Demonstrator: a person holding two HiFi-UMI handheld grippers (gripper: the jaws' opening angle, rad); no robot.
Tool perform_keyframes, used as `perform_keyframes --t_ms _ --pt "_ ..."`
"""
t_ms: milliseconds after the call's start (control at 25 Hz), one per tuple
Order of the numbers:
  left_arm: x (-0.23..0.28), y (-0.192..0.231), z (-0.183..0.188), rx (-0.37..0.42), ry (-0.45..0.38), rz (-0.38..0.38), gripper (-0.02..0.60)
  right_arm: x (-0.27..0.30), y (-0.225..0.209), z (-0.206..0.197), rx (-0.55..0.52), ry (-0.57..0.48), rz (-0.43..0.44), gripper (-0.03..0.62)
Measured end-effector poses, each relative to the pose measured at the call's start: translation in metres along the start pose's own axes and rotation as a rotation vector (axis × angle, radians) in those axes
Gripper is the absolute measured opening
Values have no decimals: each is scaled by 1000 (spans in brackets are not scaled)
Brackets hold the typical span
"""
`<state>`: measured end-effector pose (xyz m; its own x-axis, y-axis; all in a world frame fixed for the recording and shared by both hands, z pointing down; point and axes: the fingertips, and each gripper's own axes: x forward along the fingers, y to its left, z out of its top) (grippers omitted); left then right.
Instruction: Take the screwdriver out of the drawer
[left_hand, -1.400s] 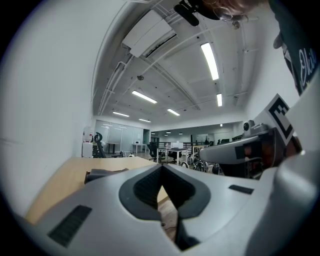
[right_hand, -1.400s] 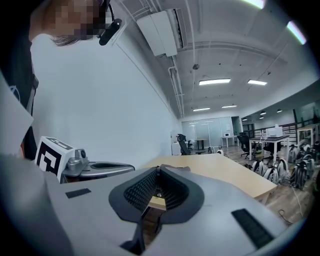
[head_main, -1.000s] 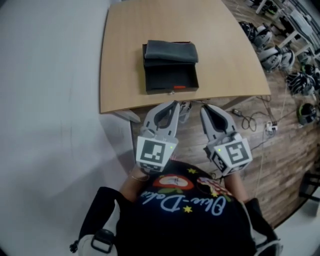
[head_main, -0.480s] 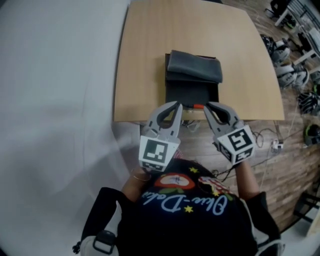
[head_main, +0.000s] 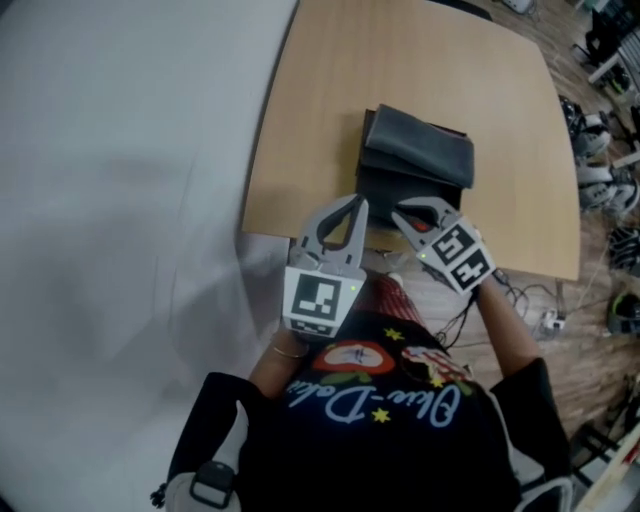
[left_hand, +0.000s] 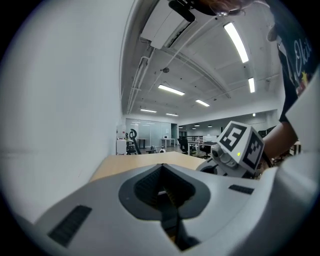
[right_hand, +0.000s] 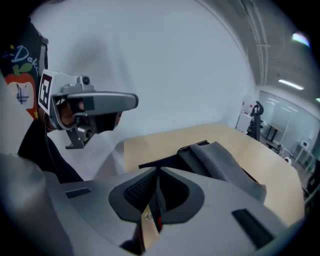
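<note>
Black drawer sits on the wooden table, with a grey cloth on top. Left gripper and right gripper hover at its front, fingers pressed together, holding nothing.

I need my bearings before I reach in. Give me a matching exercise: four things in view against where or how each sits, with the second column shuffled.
Things:
1. left gripper
2. right gripper
3. grey folded cloth
4. black drawer

Places or states:
A. lying on top of the drawer's case
B. over the drawer's front end
C. just left of the drawer, at the wooden table's near edge
D. standing open toward the person

Pairs: 1-C, 2-B, 3-A, 4-D
</note>
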<state>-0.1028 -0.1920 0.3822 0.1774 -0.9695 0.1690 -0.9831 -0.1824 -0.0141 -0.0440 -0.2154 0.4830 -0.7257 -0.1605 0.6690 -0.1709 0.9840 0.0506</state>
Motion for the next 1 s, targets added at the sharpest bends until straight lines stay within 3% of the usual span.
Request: perform_keyframes --t_ms 160,400,640,880,1000 --pt "-4 10 0 -9 14 105 0 26 9 -12 -84 109 146 2" --pt "-5 10 -6 -29 29 196 0 52 14 -30 -150 213 285 16" --pt "-14 12 -6 -58 31 273 0 70 14 -47 -178 314 378 19" --pt "-24 21 -15 -82 45 340 0 90 12 -62 -272 429 501 39" --pt "-29 25 -18 -88 49 364 0 97 10 -70 -325 495 504 49"
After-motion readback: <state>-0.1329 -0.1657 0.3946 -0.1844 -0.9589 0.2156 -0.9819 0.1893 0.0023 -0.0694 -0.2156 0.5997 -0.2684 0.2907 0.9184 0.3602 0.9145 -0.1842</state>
